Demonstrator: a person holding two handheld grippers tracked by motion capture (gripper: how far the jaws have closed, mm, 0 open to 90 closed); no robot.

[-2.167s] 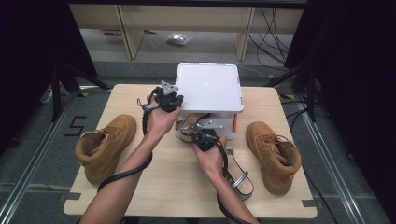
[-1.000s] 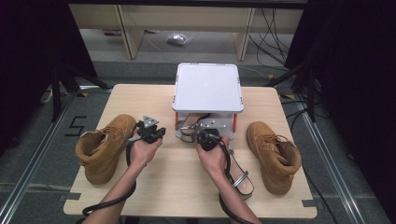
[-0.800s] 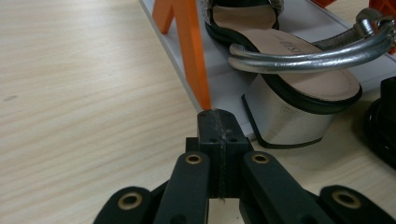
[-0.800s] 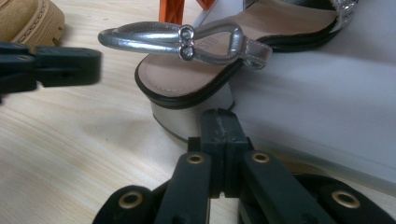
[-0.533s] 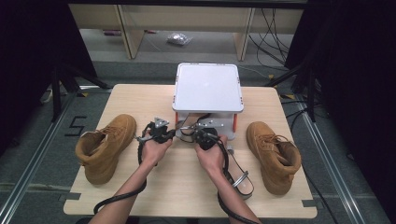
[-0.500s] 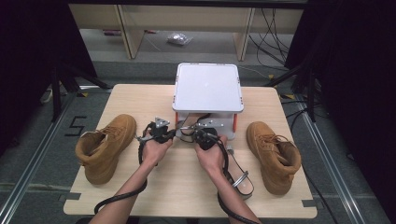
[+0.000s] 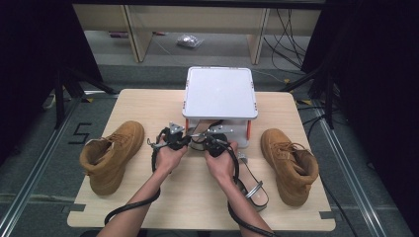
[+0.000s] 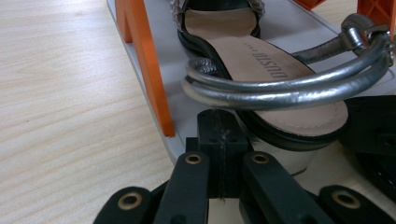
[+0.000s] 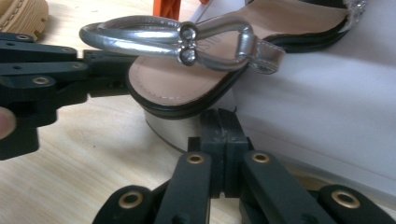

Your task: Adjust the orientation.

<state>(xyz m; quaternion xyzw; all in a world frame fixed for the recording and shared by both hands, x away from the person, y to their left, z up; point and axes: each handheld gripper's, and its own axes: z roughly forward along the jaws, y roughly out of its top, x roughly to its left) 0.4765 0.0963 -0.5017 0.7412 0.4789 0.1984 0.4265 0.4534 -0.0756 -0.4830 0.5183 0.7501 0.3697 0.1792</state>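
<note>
A silver-strapped sandal [image 8: 261, 60] with a tan insole lies on the lower shelf of a white rack [image 7: 220, 91], its heel sticking out over the shelf's front edge. My left gripper [image 8: 217, 140] is shut and empty, its tips right at the heel's left side below the silver strap [image 8: 280, 86]. My right gripper [image 9: 218, 128] is also shut with nothing in it, its tips just under the sandal [image 9: 187, 79] heel. In the high view the left gripper [image 7: 182, 141] and right gripper [image 7: 210, 142] flank the heel in front of the rack.
Orange posts [image 8: 144, 60] hold up the rack's top. A tan boot [image 7: 111, 153] lies at the table's left and another boot [image 7: 291, 163] at its right. A second sandal [image 7: 252, 185] lies by the right forearm. The wooden table [image 7: 148, 103] is bare left of the rack.
The left hand came down from beside the rack top, swung out toward the left boot, then moved right to the sandal's heel. The right hand has stayed put.
</note>
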